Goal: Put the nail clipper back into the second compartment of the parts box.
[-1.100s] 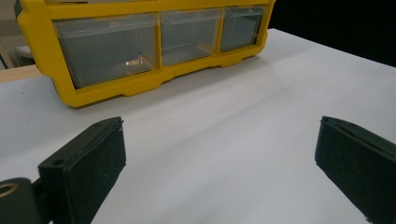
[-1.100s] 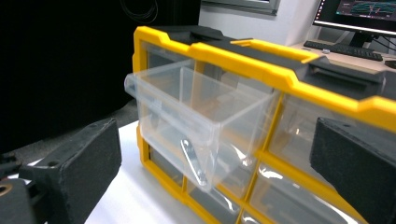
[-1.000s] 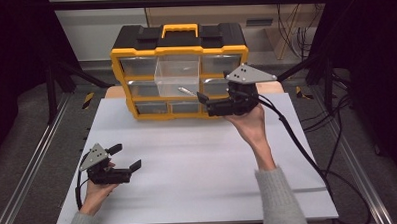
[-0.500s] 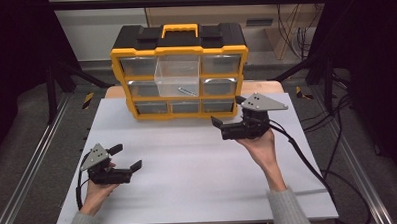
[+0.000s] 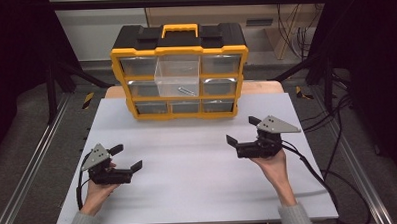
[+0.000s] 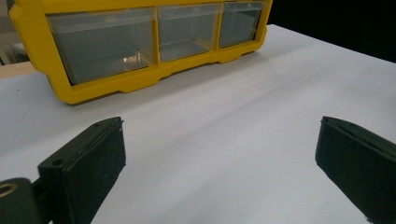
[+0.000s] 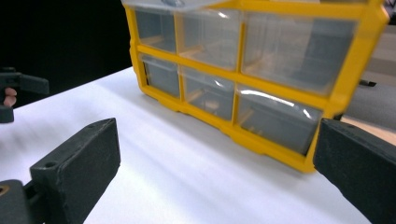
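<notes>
A yellow and black organizer (image 5: 181,110) with clear drawers stands at the far edge of the white table (image 5: 199,192). Its middle drawer (image 5: 176,72) is pulled out, and a small metal piece (image 5: 186,90) lies in it. My left gripper (image 5: 127,157) rests at the front left, open and empty, facing the organizer's bottom row (image 6: 140,37). My right gripper (image 5: 243,130) is held at the right, open and empty, well short of the organizer (image 7: 261,70). In each gripper view the jaws stand wide apart, left gripper (image 6: 219,158) and right gripper (image 7: 215,163).
The left gripper (image 7: 18,86) shows at the left edge of the right gripper view. Black cables (image 5: 334,187) trail off the table's right side. Metal frame rails (image 5: 33,163) run along both sides, and the surroundings are dark.
My right gripper has drawn back from the pulled-out drawer toward the person and come down at the right. The metal piece stays in the drawer. The left gripper has not moved.
</notes>
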Demonstrator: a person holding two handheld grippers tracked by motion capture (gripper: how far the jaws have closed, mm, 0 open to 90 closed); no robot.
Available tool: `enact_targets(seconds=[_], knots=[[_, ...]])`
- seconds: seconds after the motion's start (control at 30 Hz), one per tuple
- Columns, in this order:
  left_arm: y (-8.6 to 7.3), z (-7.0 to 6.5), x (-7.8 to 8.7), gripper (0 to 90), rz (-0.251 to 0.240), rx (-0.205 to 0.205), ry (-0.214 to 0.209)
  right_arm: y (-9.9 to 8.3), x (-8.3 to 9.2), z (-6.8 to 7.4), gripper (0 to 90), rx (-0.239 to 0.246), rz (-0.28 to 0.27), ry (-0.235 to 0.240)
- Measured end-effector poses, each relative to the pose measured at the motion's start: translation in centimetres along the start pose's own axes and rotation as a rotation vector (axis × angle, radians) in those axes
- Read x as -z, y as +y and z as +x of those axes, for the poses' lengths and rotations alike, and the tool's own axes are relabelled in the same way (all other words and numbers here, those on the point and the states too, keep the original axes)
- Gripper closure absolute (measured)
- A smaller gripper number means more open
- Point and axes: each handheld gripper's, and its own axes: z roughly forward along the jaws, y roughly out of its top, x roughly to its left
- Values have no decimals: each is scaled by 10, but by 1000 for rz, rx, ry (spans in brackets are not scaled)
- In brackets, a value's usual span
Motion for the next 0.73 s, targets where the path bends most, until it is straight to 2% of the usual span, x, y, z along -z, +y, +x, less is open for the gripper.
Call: enact_targets(seconds=[0.03,0.13,0.33,0.47,0.67,0.73], knots=[[0,0,0,18,2,-3,-1,-10,3,-3,14,-11,-1,-1],[0,0,0,18,1,-2,-1,-26,8,-7,14,-18,8,-5],[0,-1,-1,17,2,-3,-1,-52,16,-13,10,2,19,-2],[0,-1,-1,17,2,-3,-3,-70,22,-17,10,-28,15,6],[-1,-2,-2,17,12,-7,-2,-87,26,-22,7,-11,49,-6],[-1,-2,-3,17,13,-8,-2,-89,27,-24,7,-24,56,-12]])
